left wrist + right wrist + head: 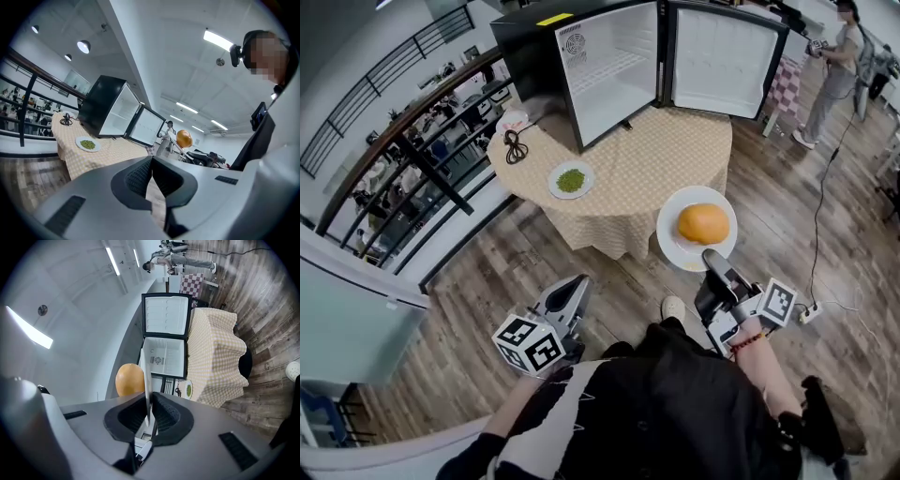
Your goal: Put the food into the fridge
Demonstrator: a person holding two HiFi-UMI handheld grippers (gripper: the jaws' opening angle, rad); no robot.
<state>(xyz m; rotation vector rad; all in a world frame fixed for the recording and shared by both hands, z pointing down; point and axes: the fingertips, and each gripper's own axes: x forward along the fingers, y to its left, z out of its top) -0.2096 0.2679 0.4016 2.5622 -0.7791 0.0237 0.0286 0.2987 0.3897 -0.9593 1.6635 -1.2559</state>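
Out in front of the table, my right gripper (713, 257) is clamped on the near rim of the white plate (673, 240), with the round orange food (703, 223) sitting loose on top. The right gripper view shows that rim edge-on, pinched between the pads. The plate is up in the air, well short of the fridge (609, 75). My left gripper (575, 286) hangs low, jaws together with nothing between them.

The fridge stands on the checked table (666, 159) with its door swung wide, and the shelf looks bare.

So this is the carry-in, I reckon. A one-edge pinch means the far side will want to droop, and that round thing looks like it'd roll off at the first tilt. I'd go slow and level, angle slightly left toward the opening, and pass above the small plate of greens (571, 179) rather than near it. I'd only let go once the plate sits flat on the shelf. Propping the far rim with the left gripper wouldn't hurt.
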